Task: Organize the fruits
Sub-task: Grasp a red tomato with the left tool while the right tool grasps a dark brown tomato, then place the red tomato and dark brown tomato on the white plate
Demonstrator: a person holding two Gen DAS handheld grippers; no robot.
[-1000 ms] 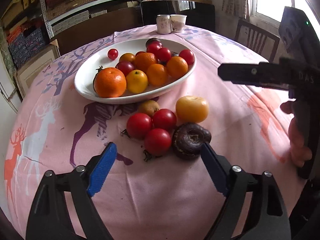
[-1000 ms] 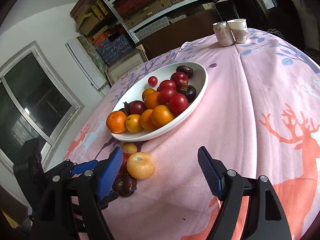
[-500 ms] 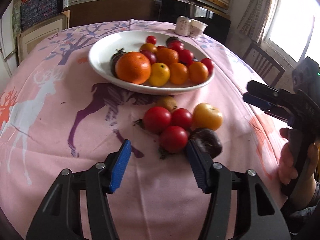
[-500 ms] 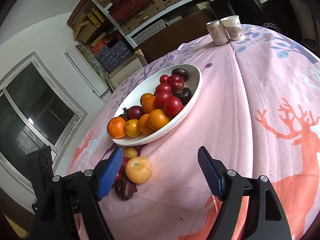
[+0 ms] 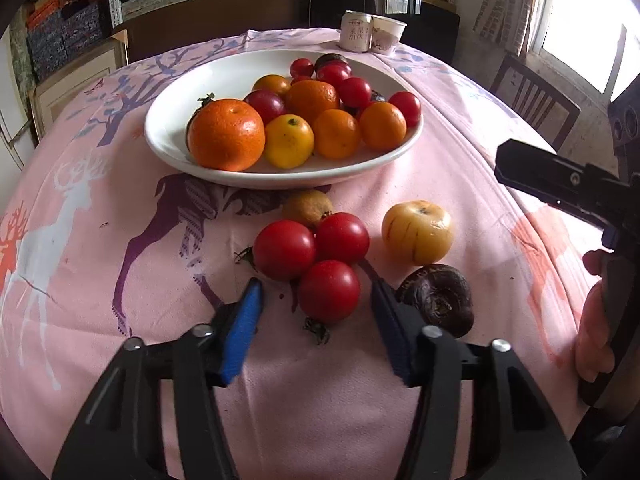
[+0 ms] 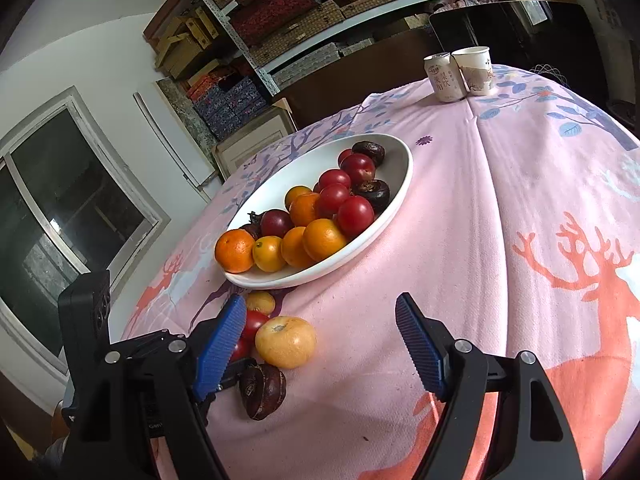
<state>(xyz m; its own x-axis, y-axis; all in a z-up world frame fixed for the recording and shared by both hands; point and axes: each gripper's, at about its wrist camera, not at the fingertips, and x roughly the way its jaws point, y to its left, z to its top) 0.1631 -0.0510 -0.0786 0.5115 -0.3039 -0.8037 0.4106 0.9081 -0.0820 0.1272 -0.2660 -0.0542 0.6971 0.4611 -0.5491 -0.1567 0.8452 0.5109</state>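
Note:
A white bowl (image 5: 188,160) holds several oranges and red and dark fruits; it also shows in the right wrist view (image 6: 400,184). On the pink cloth in front of it lie three red tomatoes, the nearest one (image 5: 329,291) between the open fingers of my left gripper (image 5: 318,300) without touching them. Beside them lie a yellow fruit (image 5: 418,232), a dark wrinkled fruit (image 5: 438,298) and a small brownish fruit (image 5: 307,207). My right gripper (image 6: 320,312) is open and empty, above the cloth to the right of the yellow fruit (image 6: 285,342) and dark fruit (image 6: 263,390).
A can (image 5: 355,32) and a paper cup (image 5: 386,35) stand at the table's far edge. A wooden chair (image 5: 534,100) stands beyond the right edge. Shelves with boxes line the back wall. The right gripper's body (image 5: 568,188) hangs at the right of the left wrist view.
My left gripper has moved forward and down until its open fingers flank the nearest red tomato. My right gripper has shifted only slightly and stays open.

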